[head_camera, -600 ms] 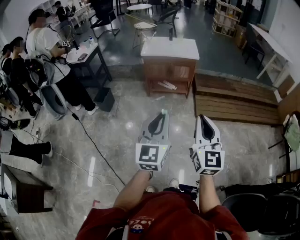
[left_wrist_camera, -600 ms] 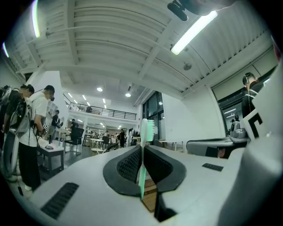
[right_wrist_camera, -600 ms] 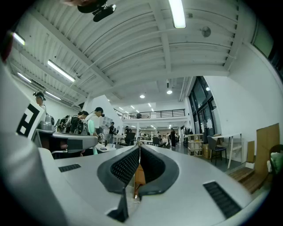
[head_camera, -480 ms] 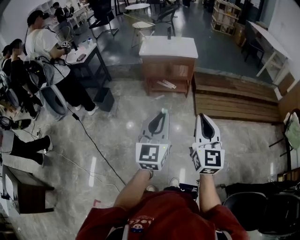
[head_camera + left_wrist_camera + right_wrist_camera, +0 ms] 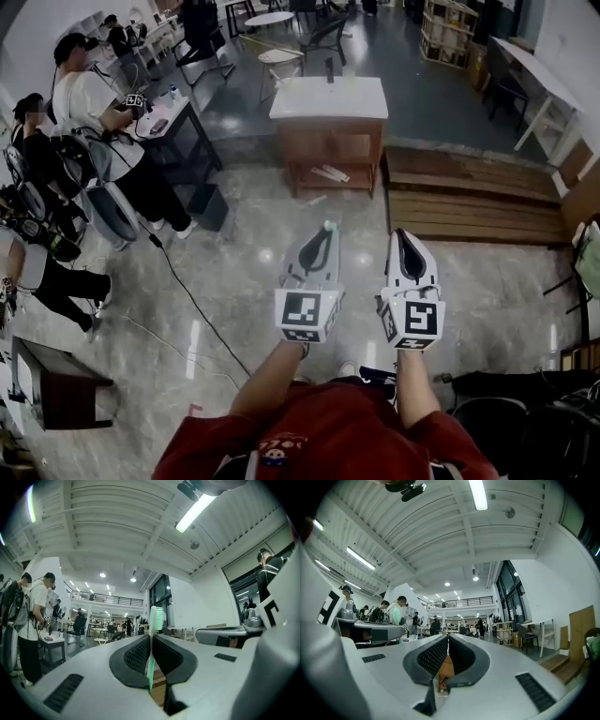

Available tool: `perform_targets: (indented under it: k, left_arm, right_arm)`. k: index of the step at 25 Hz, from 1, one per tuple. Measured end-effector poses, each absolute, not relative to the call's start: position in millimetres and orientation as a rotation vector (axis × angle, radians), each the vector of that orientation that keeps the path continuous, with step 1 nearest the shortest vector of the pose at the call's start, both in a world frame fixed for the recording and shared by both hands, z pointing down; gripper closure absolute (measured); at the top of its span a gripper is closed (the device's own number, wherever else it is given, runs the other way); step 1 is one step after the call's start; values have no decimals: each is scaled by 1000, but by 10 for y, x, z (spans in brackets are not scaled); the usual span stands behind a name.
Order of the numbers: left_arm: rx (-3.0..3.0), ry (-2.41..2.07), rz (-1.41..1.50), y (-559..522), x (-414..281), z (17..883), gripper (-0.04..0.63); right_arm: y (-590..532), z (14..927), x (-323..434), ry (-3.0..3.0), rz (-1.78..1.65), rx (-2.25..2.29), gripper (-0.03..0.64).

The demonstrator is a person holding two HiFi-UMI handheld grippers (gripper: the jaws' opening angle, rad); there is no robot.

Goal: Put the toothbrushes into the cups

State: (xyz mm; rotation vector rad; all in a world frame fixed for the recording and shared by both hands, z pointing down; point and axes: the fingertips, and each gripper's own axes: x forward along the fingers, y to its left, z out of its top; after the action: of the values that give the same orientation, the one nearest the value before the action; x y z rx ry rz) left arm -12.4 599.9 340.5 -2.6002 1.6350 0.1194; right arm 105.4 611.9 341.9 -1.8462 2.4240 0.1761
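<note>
My left gripper (image 5: 324, 236) is shut on a pale green toothbrush (image 5: 150, 663), which stands upright between the black pads with its bristle head (image 5: 158, 618) above the jaw tips. In the head view the brush head (image 5: 328, 226) pokes out past that gripper's tip. My right gripper (image 5: 406, 236) is held level beside the left one, jaws together with nothing between them (image 5: 446, 639). Both point across the floor toward a wooden cabinet with a white top (image 5: 330, 98). No cup can be made out in any view.
A dark upright object (image 5: 329, 68) stands on the cabinet's white top. A low wooden platform (image 5: 469, 202) lies right of the cabinet. Several people stand around a black desk (image 5: 173, 117) at the left, with a cable (image 5: 187, 291) across the glossy floor.
Both grippers stay side by side with the same grip. The head view has shifted a little, so the cabinet sits slightly further left. The people at the left have moved.
</note>
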Motion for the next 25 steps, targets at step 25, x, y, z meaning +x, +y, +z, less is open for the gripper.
perform_targets:
  k: [25]
  left_arm:
    - [-2539, 1676, 164, 4517, -188, 3529, 555]
  right_arm:
    - [4581, 3548, 871, 2498, 171, -1810, 586]
